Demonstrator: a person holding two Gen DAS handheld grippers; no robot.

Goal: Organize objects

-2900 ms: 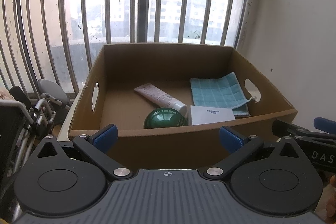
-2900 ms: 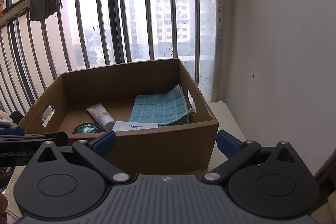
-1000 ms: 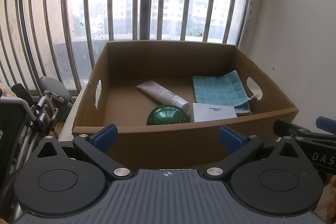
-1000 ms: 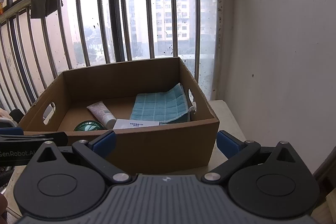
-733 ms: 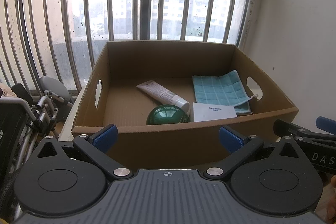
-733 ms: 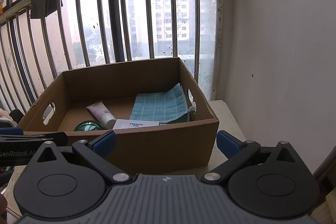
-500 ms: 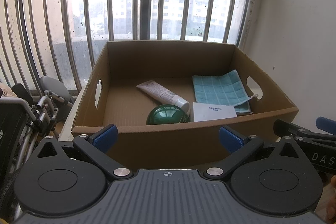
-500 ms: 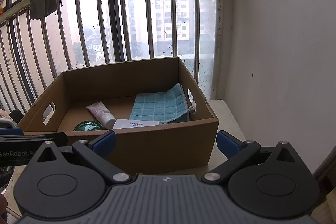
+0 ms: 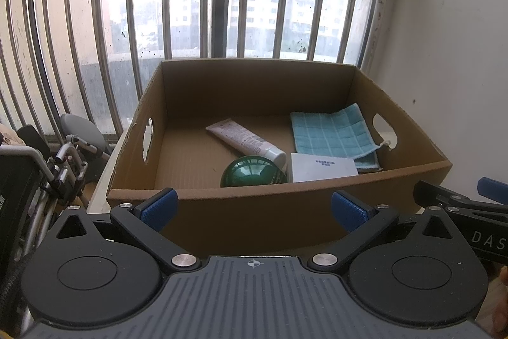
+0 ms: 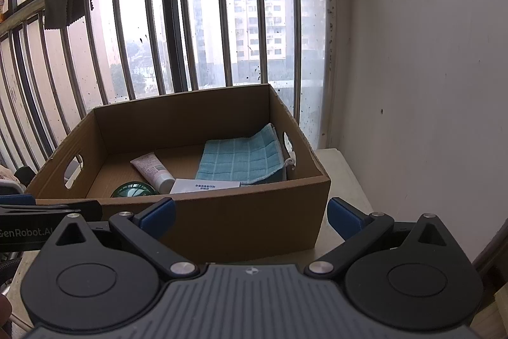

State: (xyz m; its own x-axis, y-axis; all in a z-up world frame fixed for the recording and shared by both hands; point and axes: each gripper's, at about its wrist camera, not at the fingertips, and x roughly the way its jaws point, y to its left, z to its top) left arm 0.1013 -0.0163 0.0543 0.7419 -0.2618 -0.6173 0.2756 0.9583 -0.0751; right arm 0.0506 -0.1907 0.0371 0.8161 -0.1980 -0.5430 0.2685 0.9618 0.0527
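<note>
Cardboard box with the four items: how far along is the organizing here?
The brown cardboard box already holds a white tube, round green jar, white flat carton and folded blue cloth. Nothing is in hand: left hand-held gripper and right hand-held gripper are open. No loose items show.

Brown cardboard box [image 9: 260, 221]; teal checked cloth [image 9: 330, 132]; dark green glossy ball [image 9: 254, 172]; white tube [image 9: 244, 138]; white carton [image 9: 322, 167]; blue gripper fingertips [image 9: 158, 205].
</note>
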